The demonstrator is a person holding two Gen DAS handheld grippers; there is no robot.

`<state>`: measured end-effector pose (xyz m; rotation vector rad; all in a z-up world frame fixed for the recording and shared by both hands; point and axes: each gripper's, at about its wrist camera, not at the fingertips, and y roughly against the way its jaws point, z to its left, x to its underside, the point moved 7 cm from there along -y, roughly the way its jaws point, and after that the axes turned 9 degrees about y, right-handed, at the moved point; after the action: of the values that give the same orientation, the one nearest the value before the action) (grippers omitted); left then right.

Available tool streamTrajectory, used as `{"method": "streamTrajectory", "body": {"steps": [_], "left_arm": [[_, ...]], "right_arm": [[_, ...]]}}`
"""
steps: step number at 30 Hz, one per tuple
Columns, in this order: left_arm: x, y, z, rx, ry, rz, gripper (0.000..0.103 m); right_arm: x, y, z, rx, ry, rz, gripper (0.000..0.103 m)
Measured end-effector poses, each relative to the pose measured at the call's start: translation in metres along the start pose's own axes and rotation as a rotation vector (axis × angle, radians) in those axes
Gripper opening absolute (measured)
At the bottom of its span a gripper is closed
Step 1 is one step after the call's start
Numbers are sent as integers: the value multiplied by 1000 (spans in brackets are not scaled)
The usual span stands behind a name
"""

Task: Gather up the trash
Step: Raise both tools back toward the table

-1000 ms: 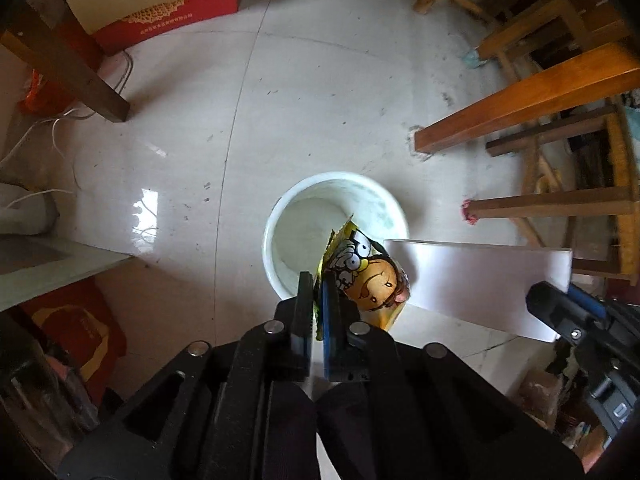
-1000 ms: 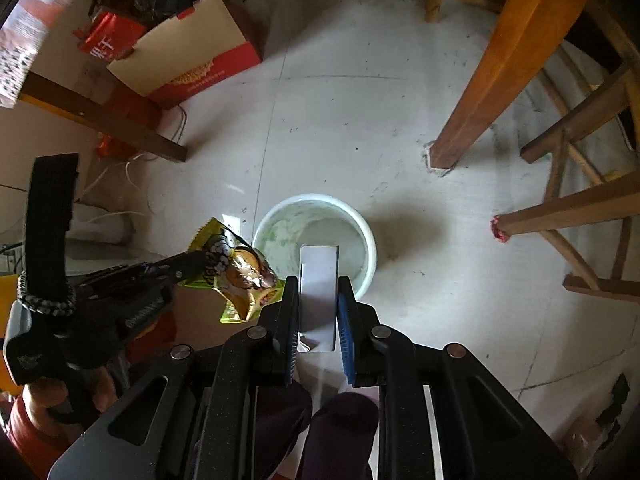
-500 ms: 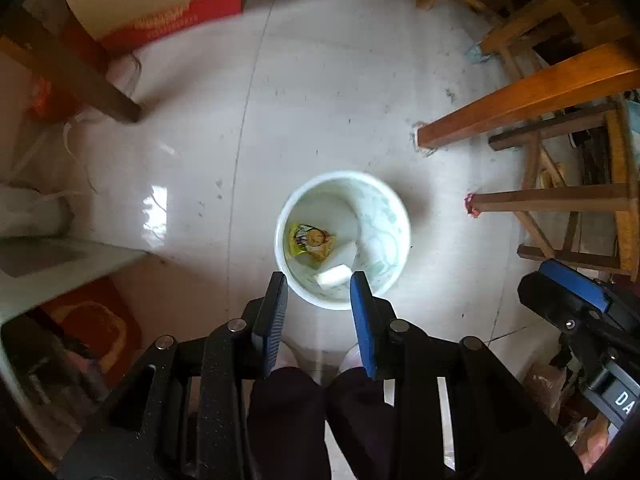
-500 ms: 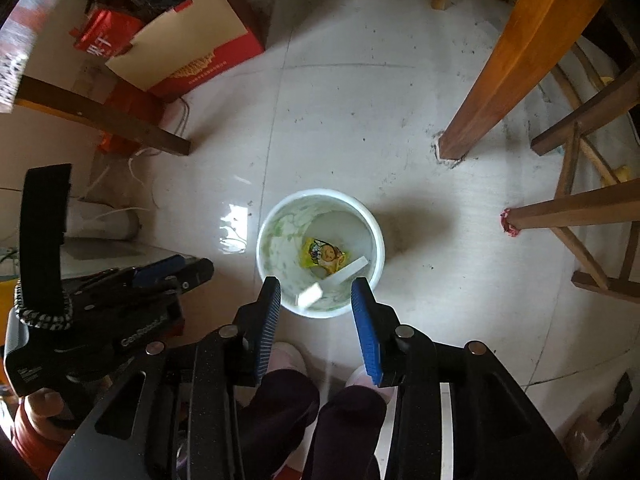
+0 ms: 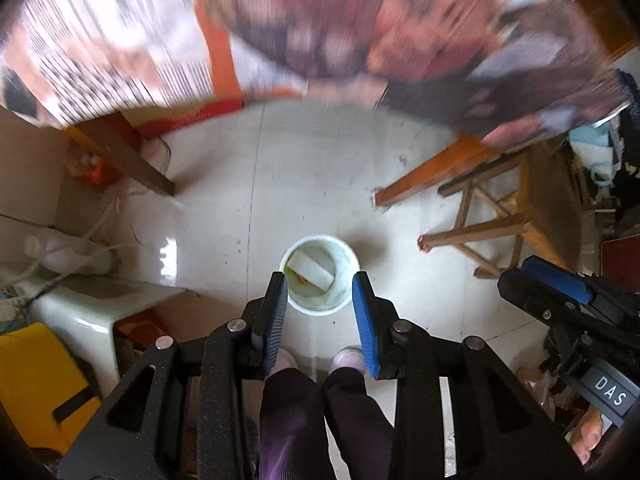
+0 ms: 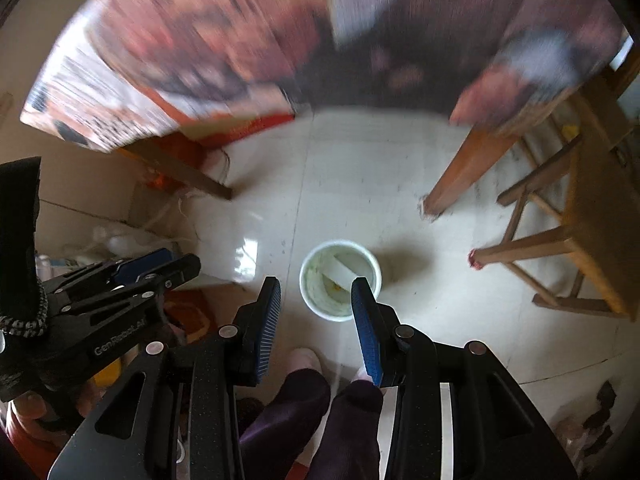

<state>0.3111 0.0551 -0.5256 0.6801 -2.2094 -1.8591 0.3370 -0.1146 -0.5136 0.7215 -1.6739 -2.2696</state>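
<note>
A white bucket (image 5: 339, 307) stands on the tiled floor far below; it also shows in the right wrist view (image 6: 320, 307). Inside it lie a white flat box (image 5: 312, 270) and a yellow snack wrapper (image 5: 298, 278), mostly hidden under the box. In the right wrist view the box (image 6: 340, 270) and a bit of the yellow wrapper (image 6: 334, 287) show. My left gripper (image 5: 320, 294) is open and empty, high above the bucket. My right gripper (image 6: 316, 298) is open and empty, also high above it. Each gripper shows in the other's view: right (image 5: 560, 292), left (image 6: 132, 272).
A blurred printed table edge (image 5: 280, 32) fills the top of both views. Wooden table legs (image 5: 420, 180) and a stool (image 5: 504, 216) stand right of the bucket. A power strip with cables (image 5: 76, 256), a pale stool (image 5: 88, 312) and a yellow box (image 5: 36, 384) lie at left. My feet (image 5: 312, 360) are below.
Both grippers let go of the wrapper and the white box, which fell into the bucket. Both grippers then rose well above the floor, up to the table edge.
</note>
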Motion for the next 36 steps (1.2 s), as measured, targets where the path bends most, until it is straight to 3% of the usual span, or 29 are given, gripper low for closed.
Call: {"method": "streamTrajectory", "body": {"steps": [13,18,22,28,32,36], "left_arm": [[-35,194,-27,58,-98,-236,34],[-40,254,-36,84,-155,-331,36],[-41,300,-38,119,-185,-413,46],[-43,330,-43,136,-219,-466,54],[-48,331,-47,119,-229,-464,65],[-60,323,-52,102,-227,-453,68]], "right_arm": [[-37,165,48,32,-11,-228,34],[-47,219,65,86,4,-325,34],[-54,254,74,122,9,-397,35],[-56,283,79,163,-23,-473,37],[-59,302,73,204,-40,-526,65],[-68,317,57,243,-61,-578,73]]}}
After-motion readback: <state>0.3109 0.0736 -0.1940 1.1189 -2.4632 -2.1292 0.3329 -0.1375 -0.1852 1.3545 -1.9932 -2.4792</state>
